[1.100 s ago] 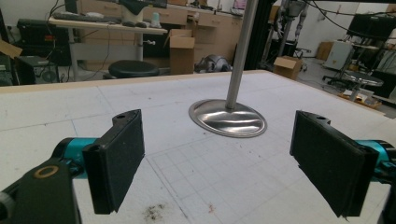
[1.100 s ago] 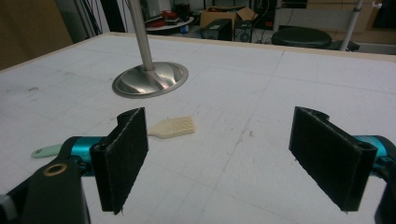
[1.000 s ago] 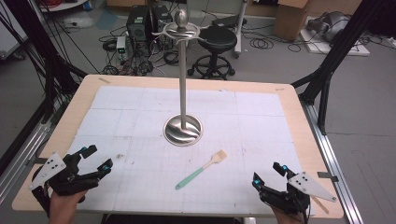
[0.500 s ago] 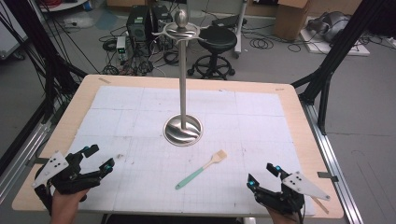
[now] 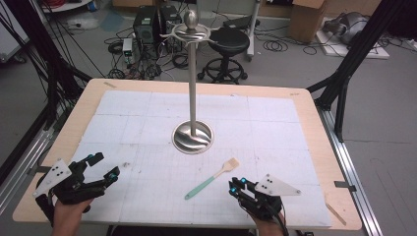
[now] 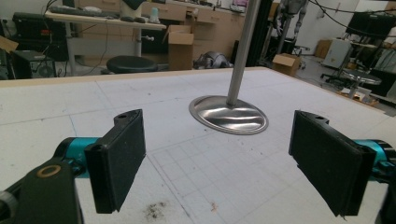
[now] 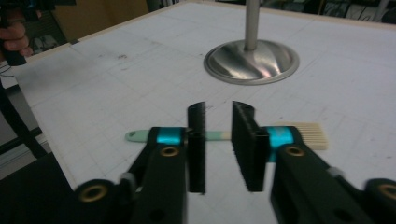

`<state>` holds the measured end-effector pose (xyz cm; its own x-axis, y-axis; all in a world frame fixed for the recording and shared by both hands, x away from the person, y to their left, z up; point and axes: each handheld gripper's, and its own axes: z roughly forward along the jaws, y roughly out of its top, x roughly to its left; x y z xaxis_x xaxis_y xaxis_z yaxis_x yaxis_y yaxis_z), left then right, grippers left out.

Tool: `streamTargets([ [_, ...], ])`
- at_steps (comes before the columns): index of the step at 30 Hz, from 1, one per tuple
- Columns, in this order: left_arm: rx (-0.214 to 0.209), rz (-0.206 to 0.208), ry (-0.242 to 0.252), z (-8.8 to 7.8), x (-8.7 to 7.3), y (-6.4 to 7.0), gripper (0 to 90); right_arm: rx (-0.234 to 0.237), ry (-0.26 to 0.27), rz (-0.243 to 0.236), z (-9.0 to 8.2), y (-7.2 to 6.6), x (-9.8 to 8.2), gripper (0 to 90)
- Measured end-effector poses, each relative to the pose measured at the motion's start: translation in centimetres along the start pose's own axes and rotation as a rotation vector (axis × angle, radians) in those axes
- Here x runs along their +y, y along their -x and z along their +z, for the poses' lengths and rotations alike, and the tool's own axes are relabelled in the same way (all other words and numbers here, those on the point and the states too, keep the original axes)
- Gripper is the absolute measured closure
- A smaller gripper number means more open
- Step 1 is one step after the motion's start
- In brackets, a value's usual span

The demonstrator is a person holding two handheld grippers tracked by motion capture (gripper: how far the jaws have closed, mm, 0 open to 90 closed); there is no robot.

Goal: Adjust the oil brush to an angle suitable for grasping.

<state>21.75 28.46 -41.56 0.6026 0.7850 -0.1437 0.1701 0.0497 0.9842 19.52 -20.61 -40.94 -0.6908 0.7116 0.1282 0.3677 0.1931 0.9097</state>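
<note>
your right gripper (image 5: 237,186) has slid left along the near edge since a second ago, its jaws now narrowed to a small gap with nothing between them, just short of the brush (image 5: 212,178). the brush (mint handle, pale bristles) lies flat on the white mat (image 5: 275,132) near the metal stand (image 5: 193,136). your left gripper (image 5: 103,165) hovers with jaws wide apart.

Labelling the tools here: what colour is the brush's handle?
Mint green, on the brush with pale tan bristles; clearest in the high view.

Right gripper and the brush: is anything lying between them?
No. In the high view, bare gridded mat separates the right gripper from the brush; the right gripper view shows the brush just beyond the parted jaws.
</note>
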Motion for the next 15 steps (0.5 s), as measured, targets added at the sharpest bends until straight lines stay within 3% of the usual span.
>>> streamTargets([
  [2,0.002,-0.003,-0.002,0.0,0.0,0.0,19.3,0.027,-0.029,-0.016,0.7,-0.4,0.1,88.9],
  [9,0.003,-0.003,-0.014,0.2,-0.1,0.0,19.6,0.105,-0.141,-0.054,3.6,-1.6,0.0,89.3],
  [15,0.004,-0.003,-0.019,0.2,-0.2,0.0,19.6,0.16,-0.257,-0.097,7.1,-3.1,-0.4,89.3],
])
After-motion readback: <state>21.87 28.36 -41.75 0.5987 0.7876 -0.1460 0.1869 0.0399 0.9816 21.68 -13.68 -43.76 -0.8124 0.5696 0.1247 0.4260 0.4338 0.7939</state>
